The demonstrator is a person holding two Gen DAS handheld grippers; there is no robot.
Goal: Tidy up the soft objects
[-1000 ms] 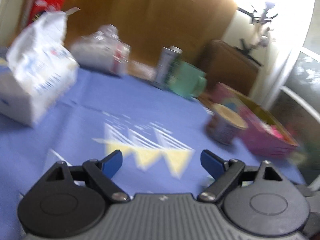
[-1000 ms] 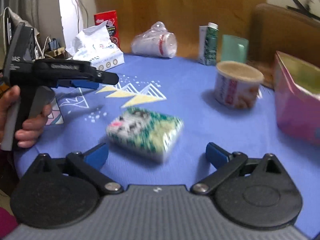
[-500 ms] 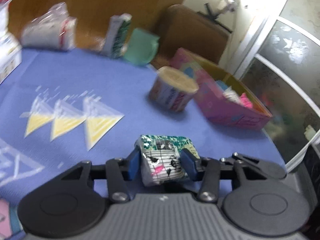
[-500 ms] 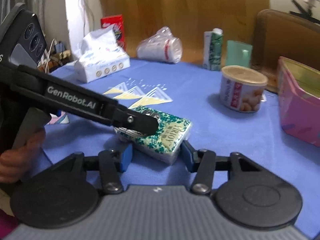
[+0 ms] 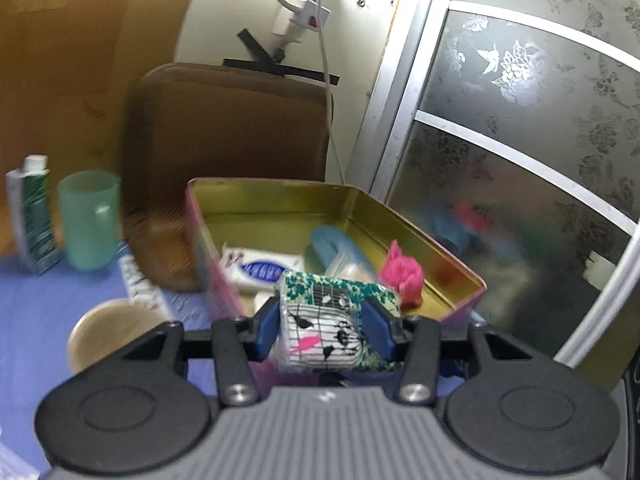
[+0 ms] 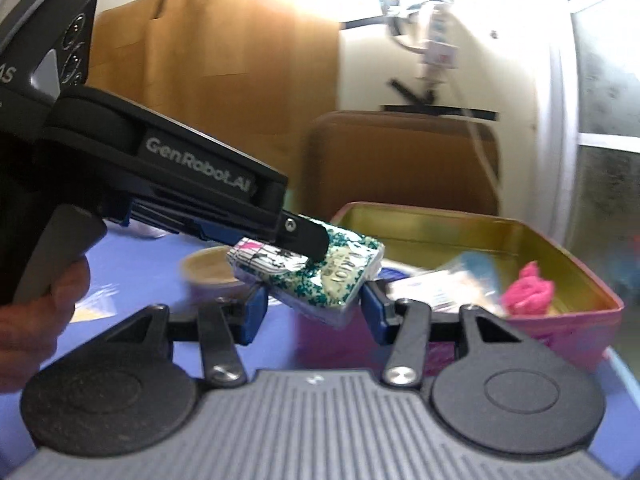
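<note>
A green-and-white patterned tissue pack [image 5: 332,320] is clamped between the blue pads of my left gripper [image 5: 323,326], held in the air in front of the pink tin box [image 5: 208,248]. The box holds a white pack, a blue item and a pink soft thing [image 5: 402,276]. In the right wrist view the same tissue pack [image 6: 320,276] hangs between my right gripper's blue pads [image 6: 310,314], with the left gripper's body [image 6: 172,184] gripping it from the left. The right pads stand close on both sides of the pack; contact is unclear. The pink box [image 6: 568,320] is just behind.
A round tan-lidded can [image 5: 108,332] stands left of the box on the blue tablecloth [image 5: 48,300]. A green cup [image 5: 90,224] and a green-white carton [image 5: 32,216] stand at the far left. A brown chair back [image 5: 228,132] and a frosted glass door [image 5: 520,140] are behind.
The tissue pack has been lifted off the tablecloth by my left gripper and carried right toward the pink box. Both grippers now face the box closely.
</note>
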